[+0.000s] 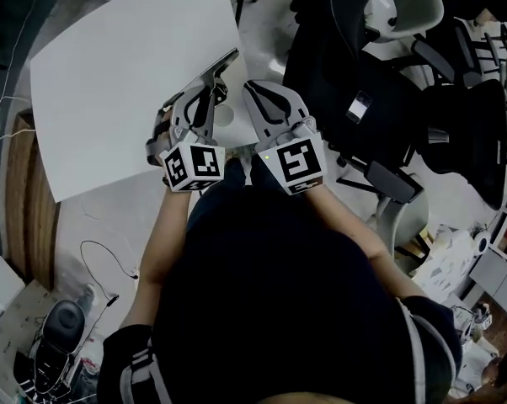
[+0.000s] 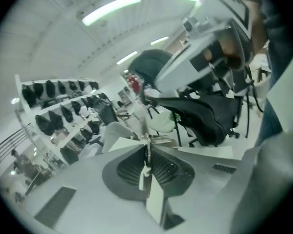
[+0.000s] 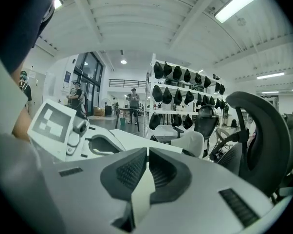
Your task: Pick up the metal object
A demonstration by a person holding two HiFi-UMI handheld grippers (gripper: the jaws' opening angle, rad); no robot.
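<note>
The metal object is a thin flat grey strip. It sticks out up and to the right from my left gripper, above the near right corner of the white table. In the left gripper view the strip shows edge-on between the dark pads, which press on it; the left gripper is shut on it. My right gripper is held just right of the left one. Its jaws are shut with nothing between them. Both grippers are raised and look out across the room.
Black office chairs crowd the floor to the right of the table. A dark bag and cables lie on the floor at lower left. Shelves hung with black items and people standing far off show in the right gripper view.
</note>
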